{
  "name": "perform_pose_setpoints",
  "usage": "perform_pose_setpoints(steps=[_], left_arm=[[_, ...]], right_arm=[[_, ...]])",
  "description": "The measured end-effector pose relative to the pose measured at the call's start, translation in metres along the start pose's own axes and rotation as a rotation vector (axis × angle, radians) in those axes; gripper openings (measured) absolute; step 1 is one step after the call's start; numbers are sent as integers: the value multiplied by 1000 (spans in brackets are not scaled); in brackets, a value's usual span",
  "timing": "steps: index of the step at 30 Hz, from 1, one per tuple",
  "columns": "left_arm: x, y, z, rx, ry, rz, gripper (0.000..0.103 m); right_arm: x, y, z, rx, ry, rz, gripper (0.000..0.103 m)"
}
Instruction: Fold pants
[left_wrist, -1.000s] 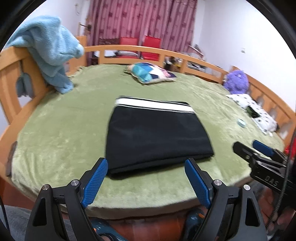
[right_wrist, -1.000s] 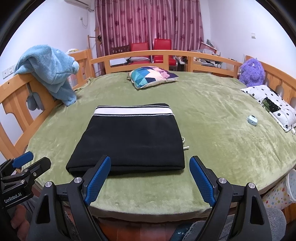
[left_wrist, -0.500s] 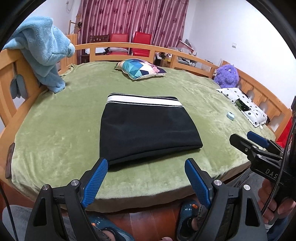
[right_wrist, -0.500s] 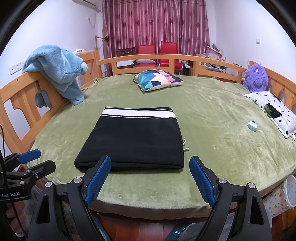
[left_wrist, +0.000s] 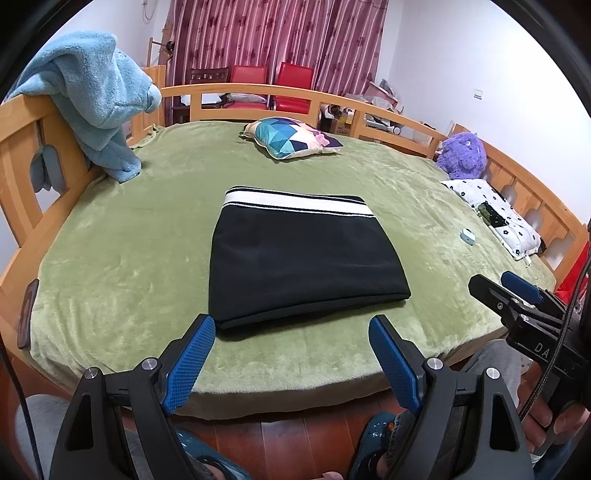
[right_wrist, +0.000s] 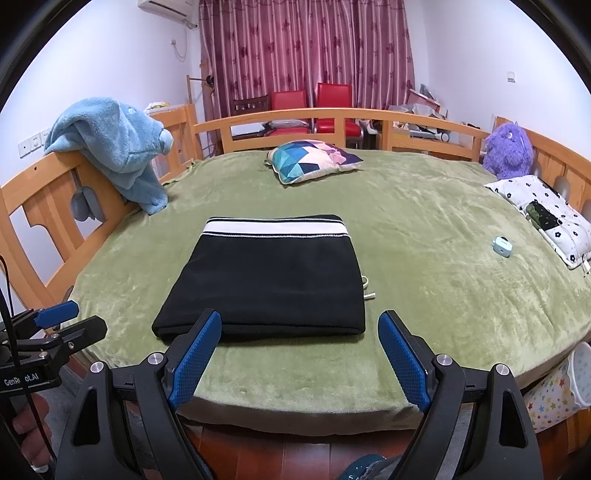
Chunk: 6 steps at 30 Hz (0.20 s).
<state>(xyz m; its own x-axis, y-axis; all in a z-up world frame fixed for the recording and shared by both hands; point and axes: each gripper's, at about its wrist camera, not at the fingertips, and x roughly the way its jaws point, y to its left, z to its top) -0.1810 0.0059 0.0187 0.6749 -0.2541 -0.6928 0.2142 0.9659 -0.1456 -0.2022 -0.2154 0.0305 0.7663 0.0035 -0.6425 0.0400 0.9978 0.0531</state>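
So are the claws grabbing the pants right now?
No. Both the left claw and right claw are open and empty; the folded pants lie untouched on the bed.

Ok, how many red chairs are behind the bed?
2. One red chair stands left and the other red chair right, side by side before the curtain, beyond the far bed rail. More could be hidden.

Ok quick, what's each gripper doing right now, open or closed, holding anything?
Left gripper: open, holding nothing, short of the folded black pants.
Right gripper: open, holding nothing, also clear of the pants.
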Motion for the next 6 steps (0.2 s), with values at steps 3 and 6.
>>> perform_pose_setpoints(steps=[3,6], left_arm=[[4,1,2,-1,1,19,85],[11,4,6,-6,8,28,85]], right_arm=[[5,-2,1,18,9,2,86],[11,-4,1,26,17,0,86]])
